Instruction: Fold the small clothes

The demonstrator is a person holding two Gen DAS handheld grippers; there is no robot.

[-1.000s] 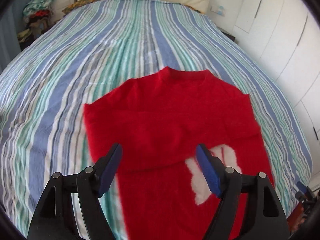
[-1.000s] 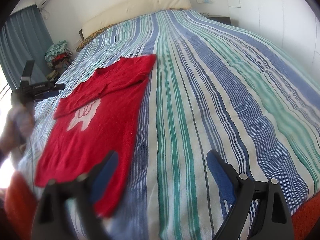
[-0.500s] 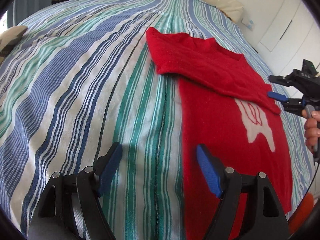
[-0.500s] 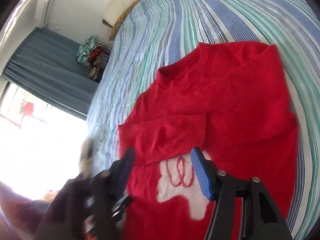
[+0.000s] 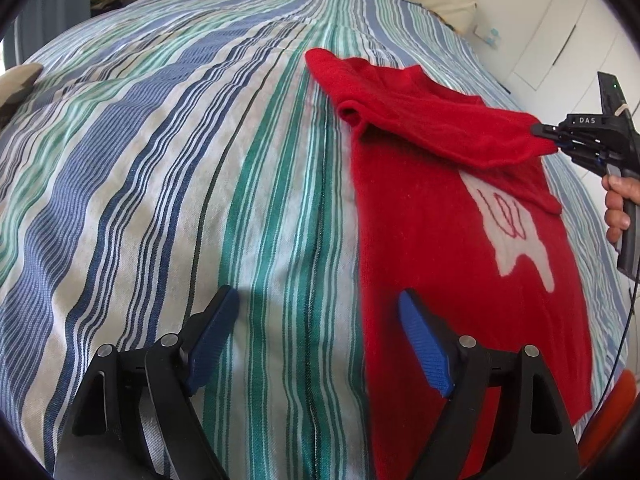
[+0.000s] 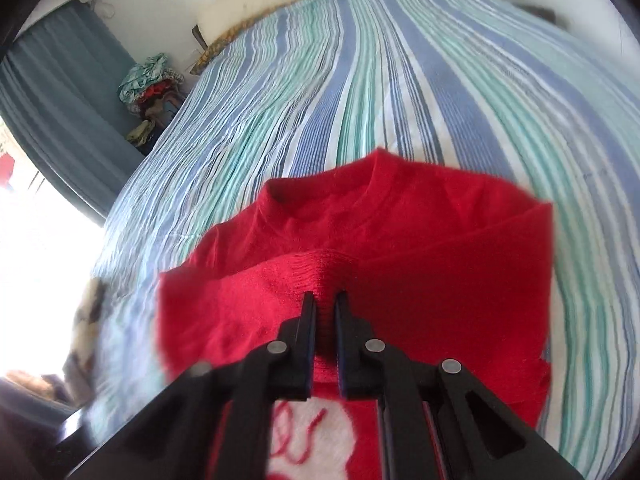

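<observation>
Red sweater (image 5: 432,232) lies flat on striped bed (image 5: 160,160), near its right edge. Sleeves folded across chest. Right gripper (image 6: 322,300) clamped on sleeve cuff (image 6: 320,270). Left gripper (image 5: 316,332) spread wide, empty, beside hem. Body folds left, I judge.

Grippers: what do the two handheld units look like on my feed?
The left gripper has black plastic arms, silver rivets and ribbed blue pads. The right gripper is the same black build, marked "DAS" in white, with a thin dark cable; a bare hand grips its handle.
</observation>
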